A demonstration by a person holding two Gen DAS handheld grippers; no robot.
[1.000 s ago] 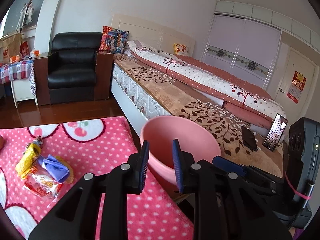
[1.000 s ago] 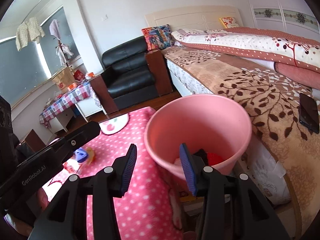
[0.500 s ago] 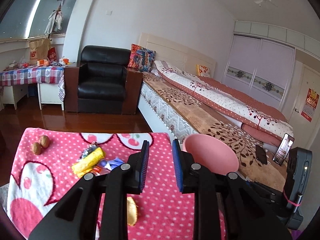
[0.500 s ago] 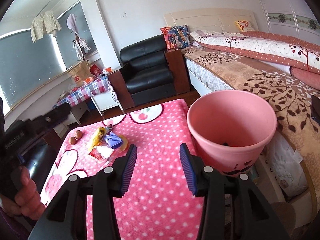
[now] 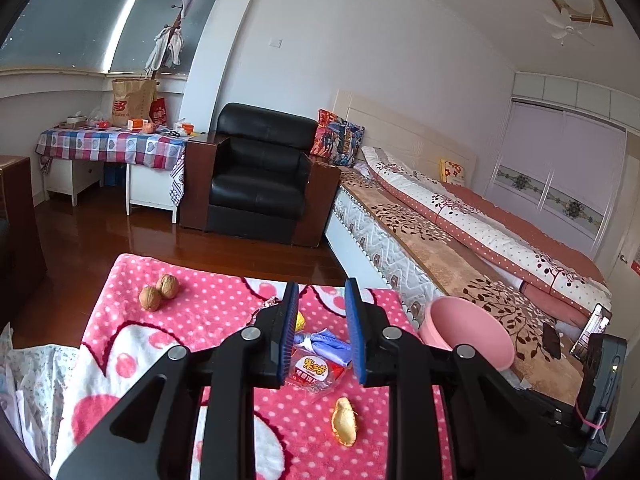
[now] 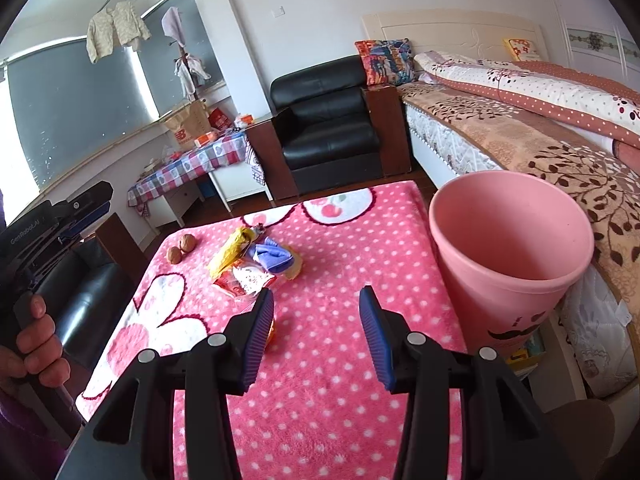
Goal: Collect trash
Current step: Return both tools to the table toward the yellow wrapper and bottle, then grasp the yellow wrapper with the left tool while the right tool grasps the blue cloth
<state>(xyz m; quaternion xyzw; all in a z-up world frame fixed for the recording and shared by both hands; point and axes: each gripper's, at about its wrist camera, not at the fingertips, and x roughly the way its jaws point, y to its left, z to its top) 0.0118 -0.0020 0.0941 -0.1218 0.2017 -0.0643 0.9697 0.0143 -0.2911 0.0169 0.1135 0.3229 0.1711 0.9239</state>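
Note:
A pile of wrappers lies on the pink dotted cloth: a yellow wrapper, a purple wrapper and a red-and-clear packet. The packet and the purple wrapper show between my left fingers. A gold wrapper lies nearer. The pink bin stands at the table's right edge; it shows in the left wrist view. My left gripper is open above the pile. My right gripper is open and empty, left of the bin.
Two walnuts lie on the cloth's far left. A black armchair and a bed stand beyond the table. A checked side table holds boxes and a paper bag.
Both grippers have pulled back and left from the bin over the table. The wrapper pile now lies between my left fingers. The bin has shifted to the right in both views.

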